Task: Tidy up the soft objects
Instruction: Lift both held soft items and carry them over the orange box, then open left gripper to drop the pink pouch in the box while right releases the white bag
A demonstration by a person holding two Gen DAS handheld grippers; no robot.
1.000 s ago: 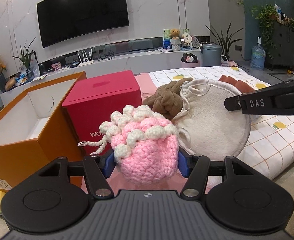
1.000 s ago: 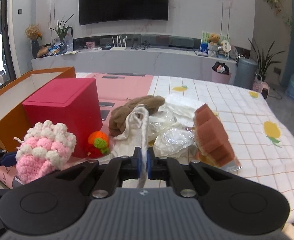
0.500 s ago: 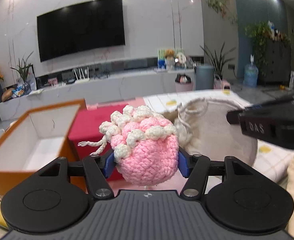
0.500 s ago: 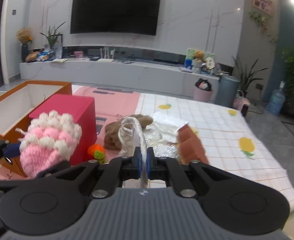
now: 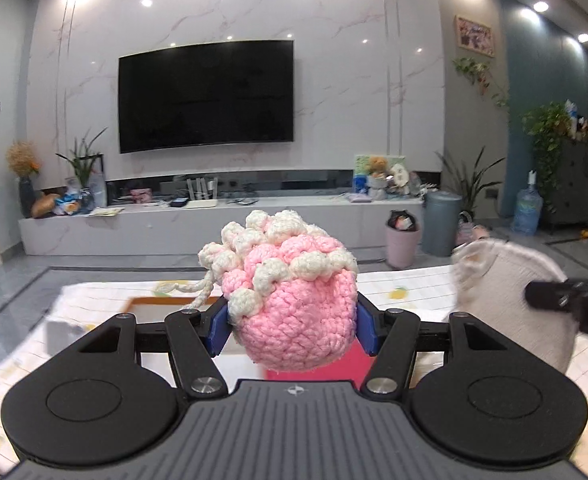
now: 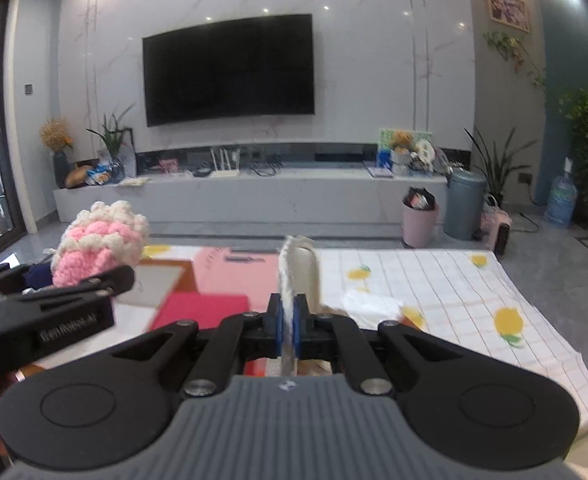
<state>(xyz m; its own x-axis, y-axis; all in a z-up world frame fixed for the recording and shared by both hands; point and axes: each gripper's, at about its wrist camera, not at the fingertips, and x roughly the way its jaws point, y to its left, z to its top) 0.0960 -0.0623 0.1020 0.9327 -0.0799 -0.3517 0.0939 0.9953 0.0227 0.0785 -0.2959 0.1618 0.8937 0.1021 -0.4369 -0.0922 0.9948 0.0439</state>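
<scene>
My left gripper [image 5: 292, 330] is shut on a pink crocheted pouch [image 5: 294, 312] with a cream frilled top, held high above the table. The pouch also shows in the right wrist view [image 6: 99, 250], at the left. My right gripper [image 6: 288, 326] is shut on the thin edge of a cream fabric pouch [image 6: 298, 276], which stands up between the blue pads. That cream pouch shows as a round disc at the right of the left wrist view [image 5: 510, 300].
Below lie the white checked tablecloth with yellow fruit prints [image 6: 434, 280], the red box [image 6: 201, 310], the orange box's rim [image 6: 169, 274] and crumpled white plastic [image 6: 374, 306]. A TV wall and a low cabinet stand behind.
Both grippers have risen and tilted up with their pouches. The boxes and the other soft items have dropped low or out of view.
</scene>
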